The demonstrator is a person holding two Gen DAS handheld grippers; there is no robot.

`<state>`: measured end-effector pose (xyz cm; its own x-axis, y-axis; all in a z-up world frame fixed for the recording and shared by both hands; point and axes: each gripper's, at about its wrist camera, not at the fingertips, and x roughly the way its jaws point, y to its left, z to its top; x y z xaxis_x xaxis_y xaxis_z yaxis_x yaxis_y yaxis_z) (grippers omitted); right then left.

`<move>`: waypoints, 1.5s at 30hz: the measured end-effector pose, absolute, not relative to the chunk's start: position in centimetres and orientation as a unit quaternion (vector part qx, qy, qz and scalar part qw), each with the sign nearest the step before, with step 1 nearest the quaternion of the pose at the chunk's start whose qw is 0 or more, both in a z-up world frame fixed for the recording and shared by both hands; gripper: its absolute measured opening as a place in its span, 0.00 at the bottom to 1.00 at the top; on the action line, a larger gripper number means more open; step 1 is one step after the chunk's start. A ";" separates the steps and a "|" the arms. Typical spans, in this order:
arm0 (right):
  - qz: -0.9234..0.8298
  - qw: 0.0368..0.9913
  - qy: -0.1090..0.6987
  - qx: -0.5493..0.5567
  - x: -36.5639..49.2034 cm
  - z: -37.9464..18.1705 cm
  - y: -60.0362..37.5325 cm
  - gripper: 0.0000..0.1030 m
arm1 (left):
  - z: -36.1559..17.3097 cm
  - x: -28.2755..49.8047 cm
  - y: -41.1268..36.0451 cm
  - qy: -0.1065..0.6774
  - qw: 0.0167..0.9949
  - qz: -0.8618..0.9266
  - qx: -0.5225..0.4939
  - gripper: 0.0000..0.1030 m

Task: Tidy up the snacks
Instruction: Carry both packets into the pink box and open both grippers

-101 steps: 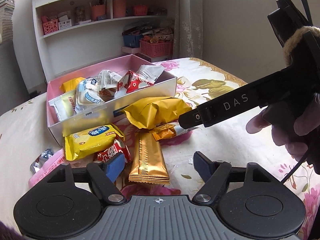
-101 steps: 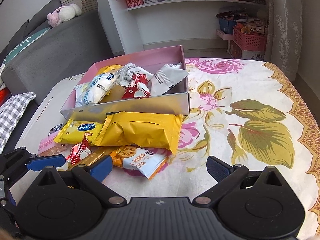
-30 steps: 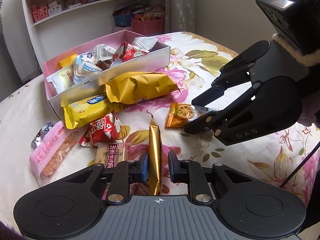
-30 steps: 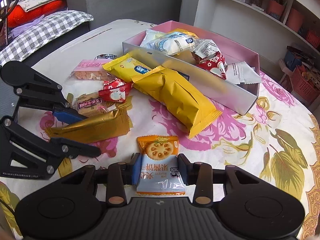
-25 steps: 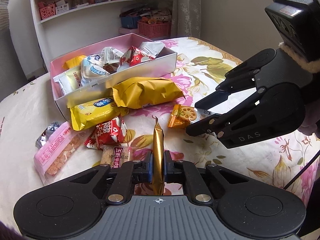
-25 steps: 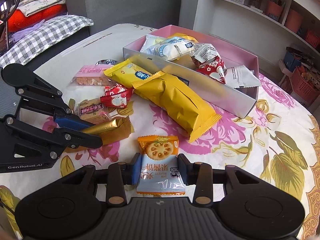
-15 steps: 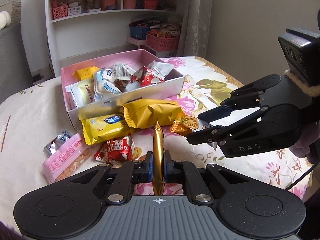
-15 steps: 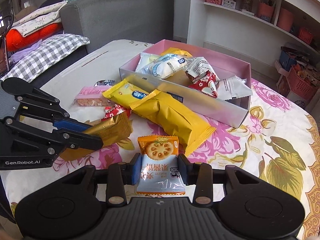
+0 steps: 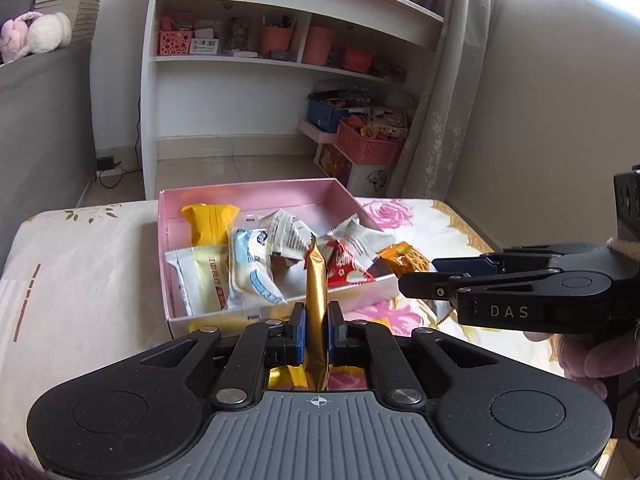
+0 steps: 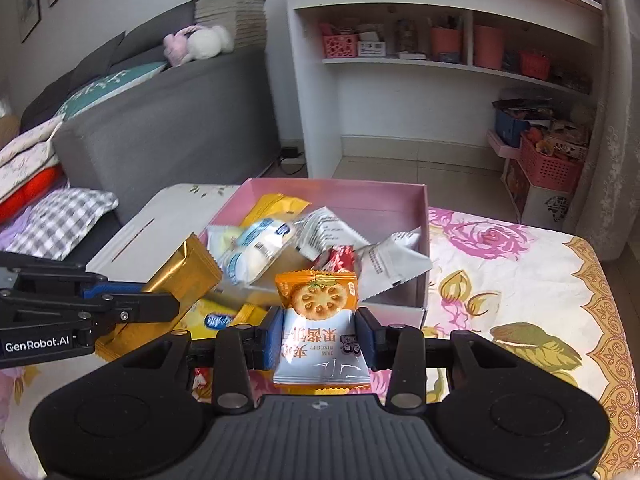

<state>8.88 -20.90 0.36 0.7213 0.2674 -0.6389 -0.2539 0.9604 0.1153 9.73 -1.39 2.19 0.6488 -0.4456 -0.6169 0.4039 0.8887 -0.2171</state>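
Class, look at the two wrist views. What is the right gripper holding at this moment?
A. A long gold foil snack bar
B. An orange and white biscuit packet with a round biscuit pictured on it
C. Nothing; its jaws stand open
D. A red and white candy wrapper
B: in the right wrist view the right gripper is shut on the orange and white biscuit packet; the long gold foil snack bar sits in the left gripper.

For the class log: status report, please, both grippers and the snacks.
Left hand-held gripper shut on gold packet. Right hand-held gripper shut on biscuit packet. Pink box ahead, nothing in the way.
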 end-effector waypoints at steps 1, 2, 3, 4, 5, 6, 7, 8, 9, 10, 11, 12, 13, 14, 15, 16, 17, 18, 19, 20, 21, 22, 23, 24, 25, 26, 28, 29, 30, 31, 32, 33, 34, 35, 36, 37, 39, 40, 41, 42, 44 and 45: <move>0.134 0.930 0.343 0.017 9.3 0.4 -21.1 0.30 | 2.2 10.3 -1.6 0.347 0.908 -0.231 -0.036 0.07; 0.128 0.931 0.341 0.025 9.6 0.4 -21.3 0.30 | 2.3 10.8 -1.7 0.347 0.908 -0.229 -0.041 0.07; 0.123 0.932 0.340 0.034 10.0 0.3 -21.6 0.30 | 2.3 11.3 -1.9 0.348 0.909 -0.226 -0.047 0.07; 0.119 0.932 0.338 0.043 10.4 0.2 -21.8 0.30 | 2.3 11.8 -2.0 0.349 0.908 -0.224 -0.055 0.07; 0.116 0.933 0.337 0.051 10.7 0.1 -21.9 0.30 | 2.3 12.4 -2.2 0.352 0.907 -0.222 -0.060 0.07; 0.113 0.933 0.337 0.058 11.1 0.0 -22.1 0.30 | 2.2 13.0 -2.4 0.355 0.906 -0.220 -0.065 0.07; 0.110 0.933 0.337 0.066 11.4 -0.1 -22.3 0.30 | 2.1 13.6 -2.5 0.358 0.905 -0.218 -0.068 0.07; 0.107 0.932 0.337 0.074 11.8 -0.3 -22.5 0.30 | 1.9 14.2 -2.7 0.361 0.905 -0.216 -0.068 0.07; 0.103 0.932 0.338 0.083 12.1 -0.4 -22.8 0.30 | 1.7 14.8 -2.9 0.364 0.904 -0.214 -0.068 0.07; 0.098 0.932 0.338 0.091 12.5 -0.5 -23.1 0.30 | 1.4 15.3 -3.1 0.368 0.903 -0.212 -0.068 0.07; 0.093 0.931 0.338 0.101 12.8 -0.7 -23.4 0.30 | 1.2 15.9 -3.3 0.374 0.901 -0.210 -0.066 0.07; 0.088 0.930 0.338 0.113 13.1 -0.8 -23.7 0.30 | 0.9 16.5 -3.6 0.380 0.899 -0.207 -0.064 0.07; 0.084 0.929 0.338 0.125 13.4 -1.0 -24.0 0.30 | 0.4 17.1 -3.8 0.388 0.897 -0.202 -0.062 0.07; 0.080 0.928 0.339 0.136 13.6 -1.2 -24.2 0.30 | -0.1 17.6 -4.0 0.395 0.895 -0.198 -0.063 0.07; 0.076 0.926 0.340 0.147 14.0 -1.4 -24.4 0.30 | -0.4 18.1 -4.1 0.401 0.893 -0.195 -0.065 0.07; 0.074 0.924 0.341 0.156 14.2 -1.6 -24.6 0.30 | -0.9 18.6 -4.1 0.407 0.890 -0.192 -0.068 0.07; 0.072 0.922 0.344 0.164 14.5 -1.9 -24.7 0.30 | -1.2 19.0 -4.2 0.411 0.889 -0.189 -0.070 0.07; 0.070 0.920 0.347 0.169 14.7 -2.1 -24.6 0.31 | -1.5 19.3 -4.2 0.414 0.888 -0.187 -0.071 0.07; 0.069 0.918 0.350 0.173 14.9 -2.4 -24.6 0.30 | -1.8 19.6 -4.2 0.415 0.888 -0.185 -0.074 0.07; 0.068 0.916 0.354 0.175 15.2 -2.7 -24.5 0.31 | -2.1 19.9 -4.2 0.415 0.888 -0.184 -0.078 0.07; 0.066 0.915 0.357 0.175 15.3 -2.9 -24.4 0.31 | -2.3 20.0 -4.2 0.415 0.887 -0.184 -0.082 0.07; 0.063 0.914 0.361 0.174 15.5 -3.2 -24.3 0.31 | -2.5 20.3 -4.2 0.414 0.887 -0.183 -0.086 0.07; 0.061 0.914 0.363 0.172 15.7 -3.4 -24.3 0.31 | -2.6 20.5 -4.2 0.413 0.888 -0.182 -0.089 0.07; 0.059 0.913 0.364 0.171 15.8 -3.6 -24.2 0.31 | -2.8 20.6 -4.2 0.410 0.889 -0.182 -0.091 0.07; 0.059 0.915 0.362 0.172 15.8 -3.6 -24.2 0.31 | -2.9 20.8 -4.2 0.406 0.891 -0.181 -0.091 0.07; 0.059 0.915 0.359 0.172 15.9 -3.6 -24.1 0.31 | -2.9 20.9 -4.3 0.402 0.893 -0.179 -0.090 0.07; 0.062 0.916 0.354 0.177 16.1 -3.5 -24.1 0.31 | -3.1 20.9 -4.5 0.393 0.898 -0.176 -0.091 0.07; 0.063 0.917 0.351 0.177 16.1 -3.6 -24.0 0.31 | -3.2 21.0 -4.5 0.389 0.899 -0.176 -0.094 0.08; 0.063 0.919 0.348 0.176 16.1 -3.6 -23.9 0.31 | -3.3 21.0 -4.5 0.386 0.901 -0.174 -0.097 0.08; 0.062 0.920 0.345 0.174 16.2 -3.6 -23.8 0.31 | -3.3 21.0 -4.6 0.383 0.902 -0.172 -0.100 0.08; 0.062 0.922 0.342 0.173 16.1 -3.6 -23.8 0.31 | -3.4 21.1 -4.6 0.380 0.903 -0.172 -0.103 0.08; 0.061 0.923 0.339 0.172 16.2 -3.6 -23.7 0.31 | -3.4 21.1 -4.6 0.376 0.904 -0.171 -0.104 0.08; 0.060 0.924 0.335 0.172 16.2 -3.6 -23.8 0.31 | -3.4 21.1 -4.6 0.374 0.906 -0.170 -0.105 0.08; 0.060 0.925 0.332 0.173 16.1 -3.6 -23.8 0.31 | -3.5 21.1 -4.6 0.373 0.906 -0.171 -0.105 0.08; 0.062 0.926 0.330 0.173 16.2 -3.6 -23.8 0.31 | -3.5 21.1 -4.7 0.372 0.906 -0.172 -0.103 0.08; 0.064 0.926 0.328 0.174 16.1 -3.6 -23.8 0.33 | -3.4 21.0 -4.7 0.372 0.907 -0.172 -0.101 0.09; 0.066 0.927 0.326 0.175 16.1 -3.5 -23.8 0.36 | -3.3 20.9 -4.7 0.371 0.908 -0.170 -0.095 0.12; 0.065 0.927 0.324 0.176 16.1 -3.4 -23.9 0.42 | -3.2 20.8 -4.8 0.371 0.909 -0.169 -0.091 0.13; 0.063 0.928 0.322 0.177 16.1 -3.4 -24.0 0.47 | -3.2 20.8 -4.7 0.372 0.909 -0.168 -0.087 0.16; 0.059 0.929 0.320 0.178 16.0 -3.2 -24.0 0.48 | -3.1 20.7 -4.7 0.373 0.909 -0.168 -0.084 0.19; 0.056 0.929 0.319 0.180 15.9 -3.1 -24.2 0.52 | -2.9 20.4 -4.6 0.375 0.909 -0.166 -0.078 0.25; 0.056 0.929 0.319 0.181 15.9 -3.0 -24.3 0.52 | -2.8 20.3 -4.5 0.375 0.909 -0.167 -0.078 0.31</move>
<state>15.88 -24.26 -3.01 0.7903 0.2186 -0.5724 0.0120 0.9285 0.3711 20.27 -4.54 -2.75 0.6630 -0.3626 -0.6549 0.2452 0.9318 -0.2676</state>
